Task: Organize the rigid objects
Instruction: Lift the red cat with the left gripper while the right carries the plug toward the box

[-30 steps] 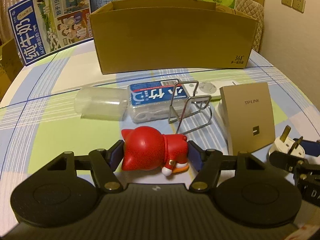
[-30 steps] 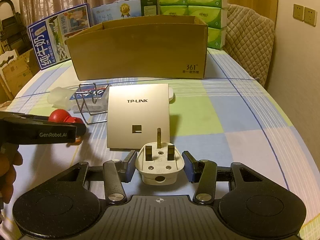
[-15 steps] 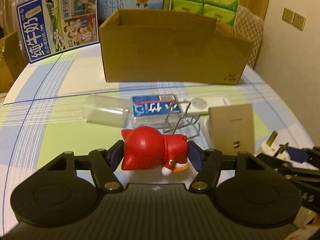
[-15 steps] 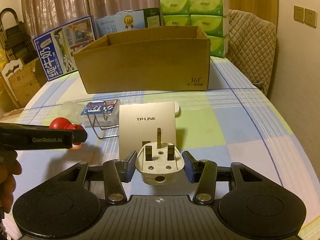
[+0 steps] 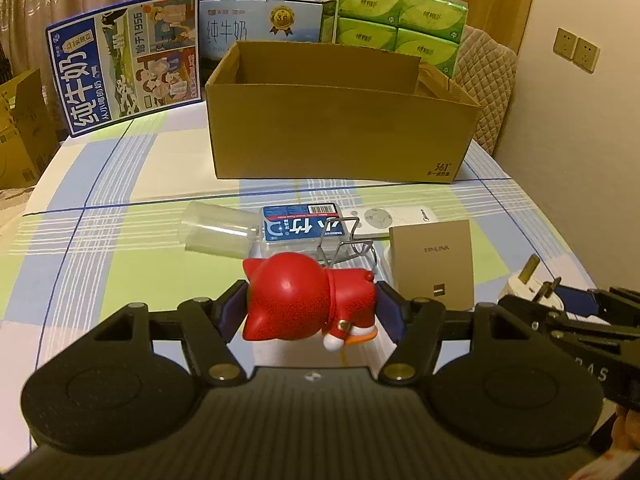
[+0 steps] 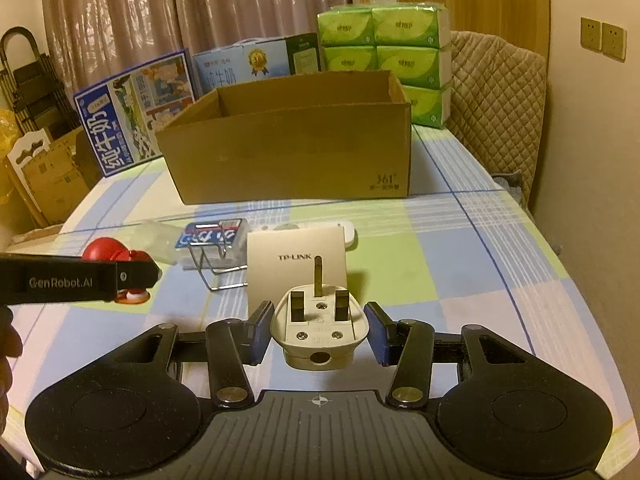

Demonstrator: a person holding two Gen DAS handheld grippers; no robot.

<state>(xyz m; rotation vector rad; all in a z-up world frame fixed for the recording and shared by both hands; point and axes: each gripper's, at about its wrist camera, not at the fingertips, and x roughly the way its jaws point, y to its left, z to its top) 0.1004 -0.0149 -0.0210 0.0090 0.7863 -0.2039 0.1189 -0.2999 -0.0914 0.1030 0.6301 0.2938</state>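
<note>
The left wrist view shows the left gripper (image 5: pixel 311 312) clamped on a red toy (image 5: pixel 308 300) lying sideways between its blue pads, held clear of the bed (image 5: pixel 120 216); the right gripper's (image 6: pixel 316 334) own view shows it pinching a white plug (image 6: pixel 319 326), prongs up. Only the left view shows the full label of the blue-labelled case (image 5: pixel 298 228) and the clear cup (image 5: pixel 218 232) at 11 o'clock from the toy; only the right view shows the folded chairs (image 6: pixel 28 76) at 9 o'clock and a hand (image 6: pixel 6 364) at the frame's left edge. Against the earlier frames, both grippers sit higher: the open carton (image 5: pixel 340 120) at 12 o'clock now shows its inside, and the wire stand (image 5: pixel 346 246), remote (image 5: pixel 384 218) and TP-LINK box (image 5: pixel 432 266) look smaller and farther below. The bed wears a sheet checked in blue, green and white. Behind the carton stand milk cartons (image 5: pixel 132 60) and green tissue packs (image 5: pixel 400 20), with curtains (image 6: pixel 160 12) beyond and wall sockets (image 5: pixel 576 49) at 2 o'clock.
</note>
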